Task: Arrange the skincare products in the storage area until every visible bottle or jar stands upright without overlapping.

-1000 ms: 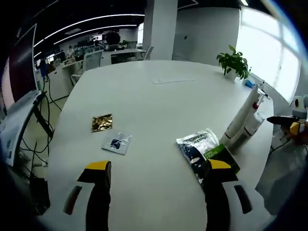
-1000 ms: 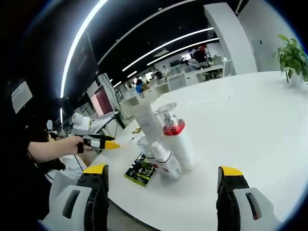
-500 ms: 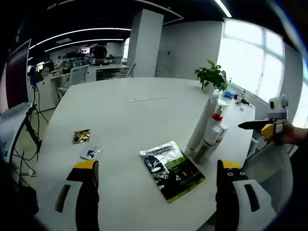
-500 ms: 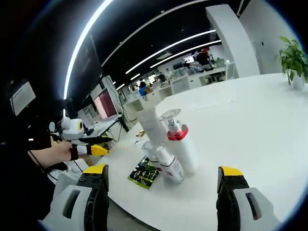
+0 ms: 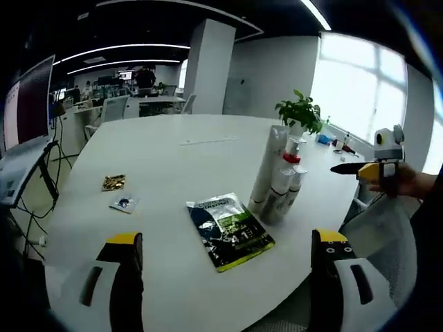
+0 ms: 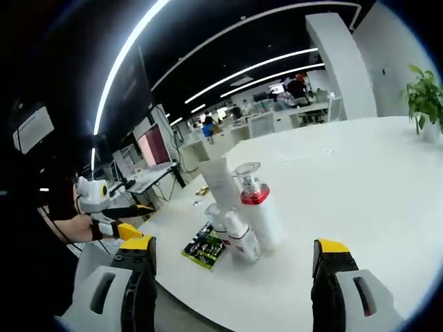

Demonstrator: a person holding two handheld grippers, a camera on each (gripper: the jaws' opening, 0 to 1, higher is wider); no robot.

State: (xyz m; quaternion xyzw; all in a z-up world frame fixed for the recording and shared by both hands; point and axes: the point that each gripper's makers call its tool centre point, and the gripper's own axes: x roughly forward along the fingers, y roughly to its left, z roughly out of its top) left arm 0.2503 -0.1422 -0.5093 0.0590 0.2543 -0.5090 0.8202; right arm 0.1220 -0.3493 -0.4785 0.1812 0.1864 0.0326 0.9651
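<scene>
Left gripper [image 5: 225, 242] and right gripper [image 6: 234, 249] are both held above the white table [image 5: 173, 159], jaws wide apart, nothing between them. A cluster of skincare bottles [image 5: 277, 183] is seen near the table edge, all upright, long axes vertical: a tall white tube [image 6: 221, 181], a pump bottle with a red collar [image 6: 257, 207], and two smaller bottles [image 6: 232, 232] touching in front. A green packet [image 5: 228, 232] lies flat just beside them. Two small sachets [image 5: 119, 194] lie well apart.
</scene>
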